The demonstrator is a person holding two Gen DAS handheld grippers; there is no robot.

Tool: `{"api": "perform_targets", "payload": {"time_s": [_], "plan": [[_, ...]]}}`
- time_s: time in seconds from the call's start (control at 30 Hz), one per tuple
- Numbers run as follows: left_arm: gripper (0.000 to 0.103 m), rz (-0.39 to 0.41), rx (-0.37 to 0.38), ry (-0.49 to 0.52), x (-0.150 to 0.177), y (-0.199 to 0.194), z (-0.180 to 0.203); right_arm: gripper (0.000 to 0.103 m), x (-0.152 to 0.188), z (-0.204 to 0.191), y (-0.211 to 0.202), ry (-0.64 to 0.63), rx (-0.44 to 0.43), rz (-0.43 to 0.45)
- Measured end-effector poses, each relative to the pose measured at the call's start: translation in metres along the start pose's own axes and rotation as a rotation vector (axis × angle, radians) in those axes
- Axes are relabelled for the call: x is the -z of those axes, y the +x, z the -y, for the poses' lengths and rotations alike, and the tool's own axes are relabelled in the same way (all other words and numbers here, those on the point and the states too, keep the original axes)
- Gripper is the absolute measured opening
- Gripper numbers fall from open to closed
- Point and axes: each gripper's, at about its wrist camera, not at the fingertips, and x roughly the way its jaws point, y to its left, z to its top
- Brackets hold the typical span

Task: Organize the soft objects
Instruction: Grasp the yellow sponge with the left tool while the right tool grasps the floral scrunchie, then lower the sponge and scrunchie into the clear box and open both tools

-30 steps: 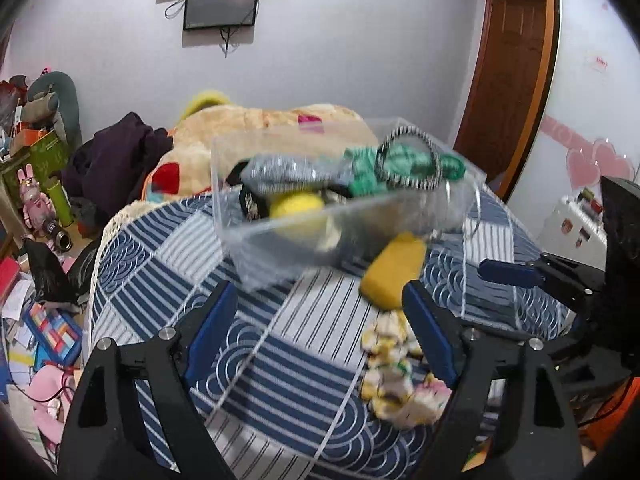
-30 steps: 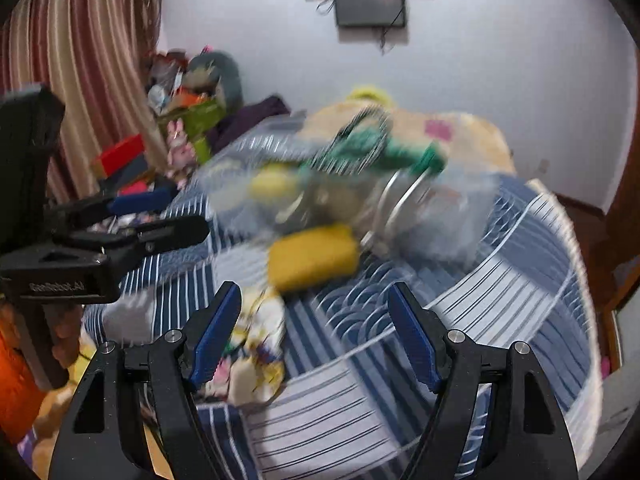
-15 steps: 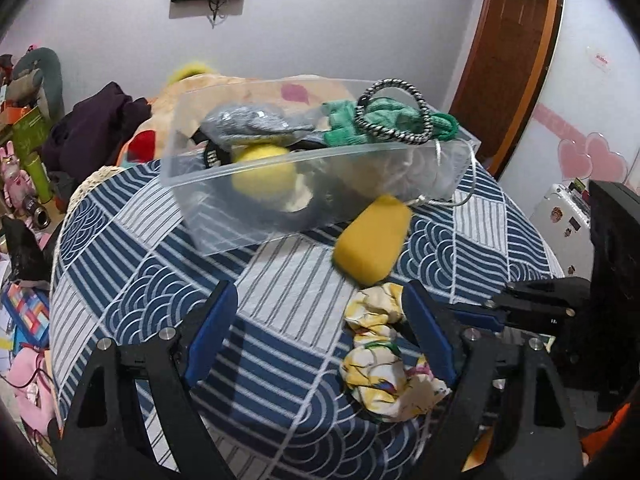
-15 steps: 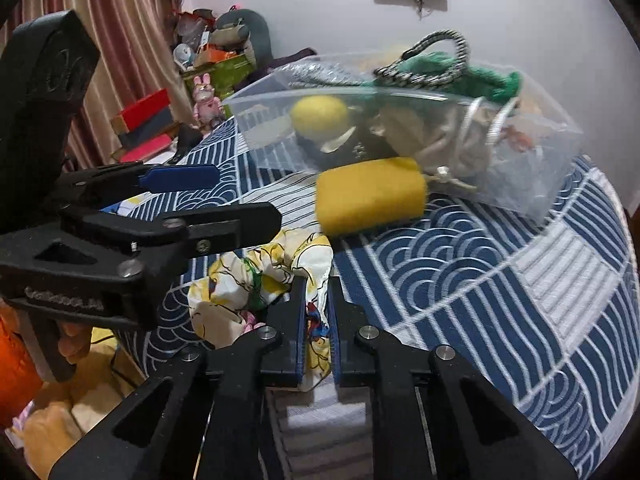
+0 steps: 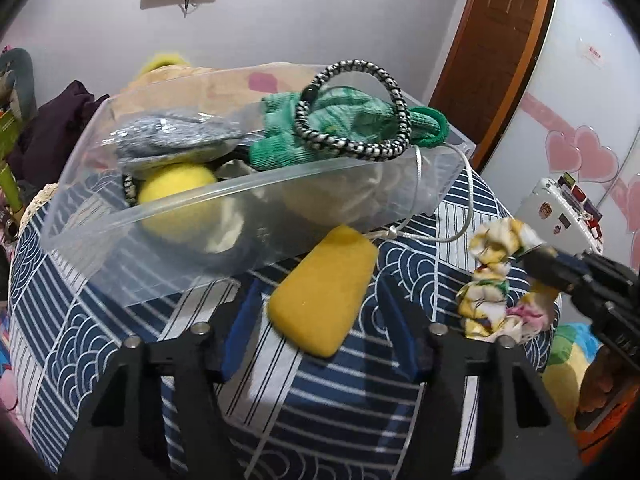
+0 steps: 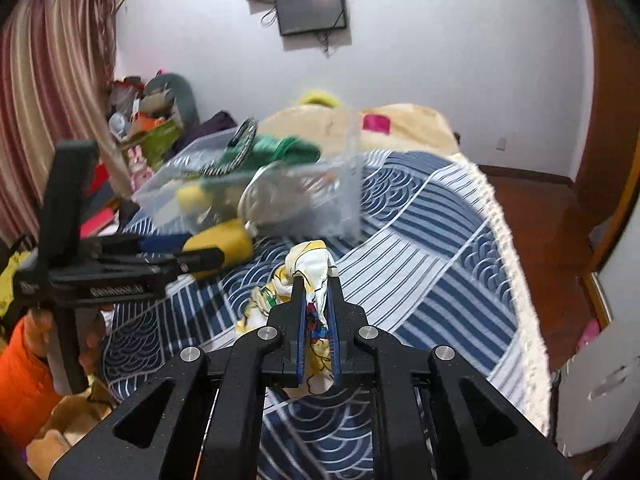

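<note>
My right gripper (image 6: 316, 280) is shut on a yellow-and-white patterned cloth (image 6: 308, 264) and holds it above the blue patterned bedspread (image 6: 420, 240); the cloth also shows in the left wrist view (image 5: 494, 276). A yellow sponge (image 5: 324, 292) lies on the bedspread in front of a clear plastic bin (image 5: 132, 240). My left gripper (image 5: 320, 300) is open, its fingers either side of the sponge's near end. The bin holds a green knit item (image 5: 328, 128), a black-and-white braided ring (image 5: 356, 120), a grey cloth (image 5: 172, 140) and a yellow ball (image 5: 176, 196).
A large tan plush (image 5: 224, 80) lies behind the bin. Toys and clothes (image 6: 148, 120) pile up at the left wall. The wooden door (image 5: 496, 40) and floor (image 6: 540, 208) are right of the bed. A white cord (image 5: 440, 236) trails from the bin.
My right gripper has lifted the patterned cloth off the bedspread. My left gripper has moved forward and its fingers have narrowed around the yellow sponge.
</note>
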Motion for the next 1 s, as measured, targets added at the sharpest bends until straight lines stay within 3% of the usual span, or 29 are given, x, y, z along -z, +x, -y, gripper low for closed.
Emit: {"api": "perform_targets", "payload": {"time_s": [0.07, 0.2, 0.5, 0.77, 1.0], "plan": [[0.044, -0.008, 0.008, 0.01, 0.0, 0.005, 0.003, 0.008, -0.001, 0.002, -0.002, 0.001, -0.003, 0.011], [0.04, 0.0, 0.008, 0.036, 0.005, 0.003, 0.011, 0.008, -0.005, -0.004, -0.004, -0.006, -0.013, 0.03], [0.038, 0.107, -0.011, 0.007, 0.012, -0.045, 0.006, 0.008, -0.028, -0.01, -0.02, -0.021, -0.032, 0.113], [0.038, 0.267, -0.061, -0.031, -0.014, -0.093, -0.012, 0.008, -0.067, -0.026, -0.029, -0.067, -0.009, 0.226], [0.038, 0.319, -0.112, -0.089, -0.034, -0.1, -0.04, 0.008, -0.095, -0.037, -0.004, -0.068, -0.006, 0.253]]}}
